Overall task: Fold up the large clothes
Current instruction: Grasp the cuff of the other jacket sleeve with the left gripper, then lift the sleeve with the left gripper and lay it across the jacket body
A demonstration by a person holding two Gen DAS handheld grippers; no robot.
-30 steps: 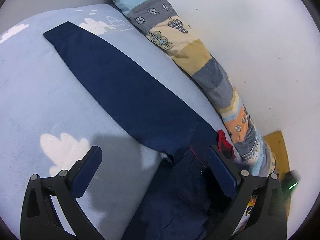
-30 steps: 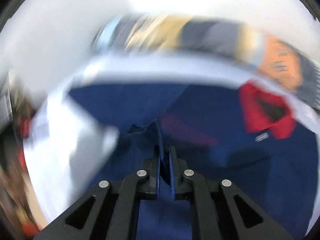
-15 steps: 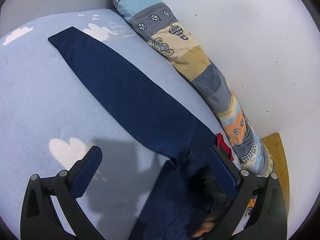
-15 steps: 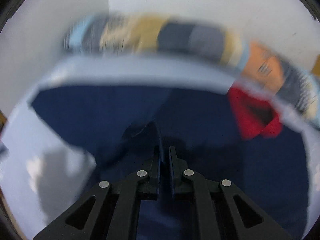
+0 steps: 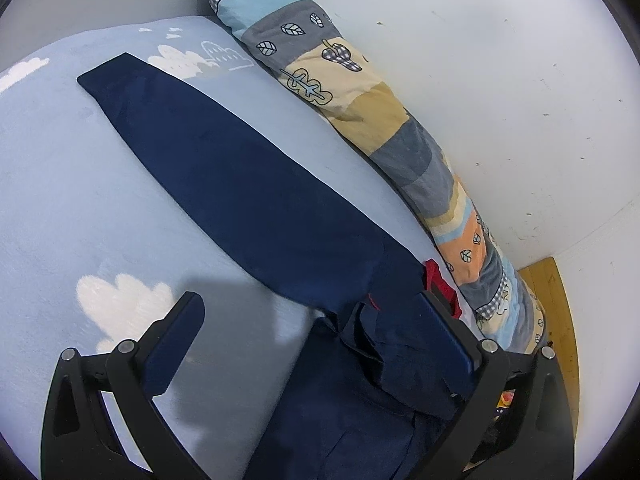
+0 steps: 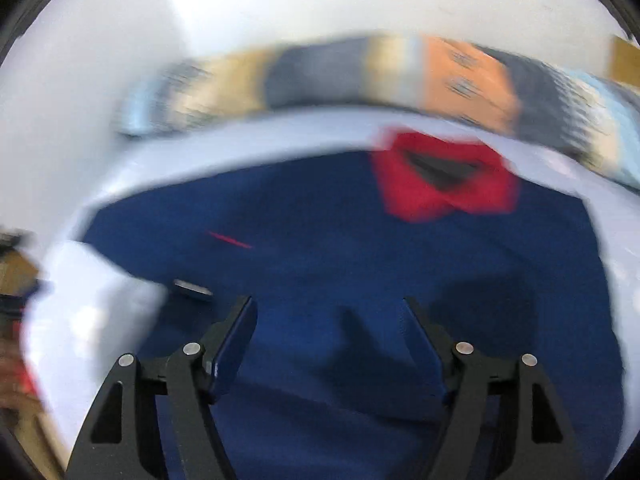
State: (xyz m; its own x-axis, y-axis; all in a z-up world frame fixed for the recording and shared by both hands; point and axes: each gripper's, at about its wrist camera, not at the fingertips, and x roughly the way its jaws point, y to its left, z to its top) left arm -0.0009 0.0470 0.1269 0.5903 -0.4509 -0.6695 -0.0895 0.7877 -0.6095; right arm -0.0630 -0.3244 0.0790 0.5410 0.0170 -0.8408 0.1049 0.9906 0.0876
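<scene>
The navy garment (image 5: 248, 184) lies flat on the blue blanket (image 5: 60, 200), its long sleeve running from upper left to lower right in the left view. The left gripper (image 5: 312, 344) hangs spread and empty at that sleeve's near end, the nearer one to it. The right gripper (image 6: 330, 332) is opening over the blurred body (image 6: 360, 248), pinching nothing.

i look down on a bed with a pale blue sheet (image 5: 80, 200) printed with white clouds. a long patchwork bolster (image 5: 360, 112) lies against the scuffed white wall (image 5: 500, 80). a strip of wooden floor (image 5: 560, 312) shows beyond it.
</scene>
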